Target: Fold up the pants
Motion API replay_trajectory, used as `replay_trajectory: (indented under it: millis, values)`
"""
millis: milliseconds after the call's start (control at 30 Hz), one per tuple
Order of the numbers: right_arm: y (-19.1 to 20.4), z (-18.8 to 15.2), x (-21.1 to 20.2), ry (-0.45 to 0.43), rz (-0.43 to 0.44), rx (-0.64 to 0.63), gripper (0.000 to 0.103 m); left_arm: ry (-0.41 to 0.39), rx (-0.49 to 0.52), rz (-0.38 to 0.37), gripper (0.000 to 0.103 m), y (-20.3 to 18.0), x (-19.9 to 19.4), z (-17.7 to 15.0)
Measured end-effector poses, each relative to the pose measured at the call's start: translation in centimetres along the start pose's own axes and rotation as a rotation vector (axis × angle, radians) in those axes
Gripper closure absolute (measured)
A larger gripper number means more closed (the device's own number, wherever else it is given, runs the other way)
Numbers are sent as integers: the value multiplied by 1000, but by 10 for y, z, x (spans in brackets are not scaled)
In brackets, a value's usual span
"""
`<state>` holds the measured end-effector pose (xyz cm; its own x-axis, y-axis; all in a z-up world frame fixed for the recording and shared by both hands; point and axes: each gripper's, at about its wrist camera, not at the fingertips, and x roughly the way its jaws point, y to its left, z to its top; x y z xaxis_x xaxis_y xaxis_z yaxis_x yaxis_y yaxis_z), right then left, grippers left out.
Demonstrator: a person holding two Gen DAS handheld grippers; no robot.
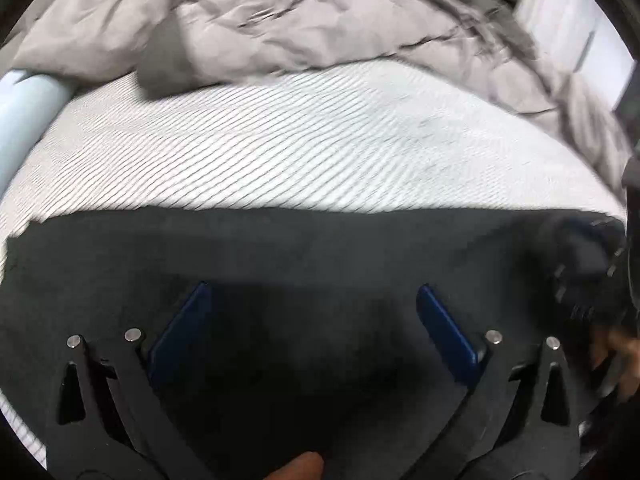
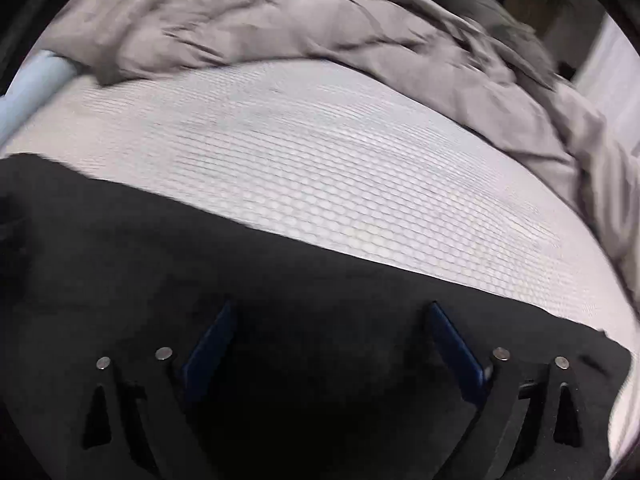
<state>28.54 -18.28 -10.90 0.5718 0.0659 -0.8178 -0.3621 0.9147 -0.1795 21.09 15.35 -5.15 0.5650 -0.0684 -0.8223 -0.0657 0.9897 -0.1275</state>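
Observation:
Black pants [image 1: 280,252] lie flat on a white textured mattress [image 1: 280,152], filling the lower half of the left wrist view. My left gripper [image 1: 312,292] hovers just above the dark cloth, open, with nothing between its blue pads [image 1: 444,328]. The right wrist view shows the same black pants [image 2: 160,260] spread across the lower frame, their far edge running diagonally over the mattress [image 2: 320,168]. There my right gripper [image 2: 332,312] is open over the fabric, nothing between its blue pads [image 2: 212,344]. At the left wrist view's right edge the other gripper's dark body [image 1: 592,272] is visible.
A crumpled grey duvet [image 1: 320,16] is heaped along the far side of the bed, also as the grey duvet [image 2: 280,20] in the right wrist view. A pale blue rail [image 1: 28,108] borders the bed's left side. A fingertip [image 1: 300,466] shows at the bottom edge.

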Motion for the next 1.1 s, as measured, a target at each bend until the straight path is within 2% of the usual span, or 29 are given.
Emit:
replay_trajectory:
  millis: [67, 133, 200, 267, 300, 367, 400, 500, 600, 633, 667, 700, 733, 767, 833, 867, 933, 1000, 1067, 1100]
  values:
    - [16, 1, -8, -43, 101, -23, 6, 47, 3, 12, 1, -7, 19, 5]
    - [36, 3, -4, -39, 103, -73, 7, 110, 8, 107, 0, -15, 47, 1]
    - [46, -2, 13, 2, 15, -123, 7, 84, 42, 149, 0, -22, 48, -1]
    - [27, -4, 18, 13, 8, -65, 7, 76, 23, 142, 0, -14, 40, 2]
    - [16, -3, 18, 21, -31, -36, 7, 52, 2, 178, 0, -3, 33, 1]
    - [4, -5, 18, 15, -132, -35, 7, 29, -48, 308, 1, 21, 24, -1]
    - [0, -8, 16, 19, -134, -29, 7, 2, -93, 319, 1, 35, 12, -2]
    - [-11, -12, 16, 20, -85, 6, 7, -87, -125, 211, 1, 58, -24, -8]
    - [-13, -21, 5, 11, -56, -4, 7, -135, -119, 279, 1, 85, -44, -19]
    - [-9, -23, -2, 8, -48, -7, 7, -132, -136, 294, 6, 98, -47, -25]
    - [-11, -25, -6, 1, -41, -11, 7, -110, -178, 273, 29, 116, -46, -35]
    - [-11, -23, -9, -2, -37, -16, 7, -79, -213, 242, 45, 132, -43, -42]
    - [-13, -26, -12, -6, -34, -23, 7, -42, -248, 217, 69, 147, -37, -50]
    - [-13, -29, -17, -7, -36, -28, 7, -48, -272, 197, 83, 158, -36, -55]
    - [-19, -33, -19, -5, -56, -44, 7, -82, -316, 159, 97, 178, -35, -62]
    - [-27, -35, -18, -2, -77, -50, 7, -83, -337, 169, 102, 183, -37, -64]
    - [-40, -43, -20, 6, -117, -37, 7, -94, -365, 232, 102, 189, -41, -64]
    - [-56, -50, -24, 4, -113, -9, 7, -99, -369, 256, 102, 183, -47, -62]
    - [-71, -60, -37, -12, -64, 34, 7, -111, -349, 226, 102, 174, -56, -56]
    - [-74, -64, -43, -21, -26, 47, 7, -134, -321, 176, 102, 159, -67, -58]
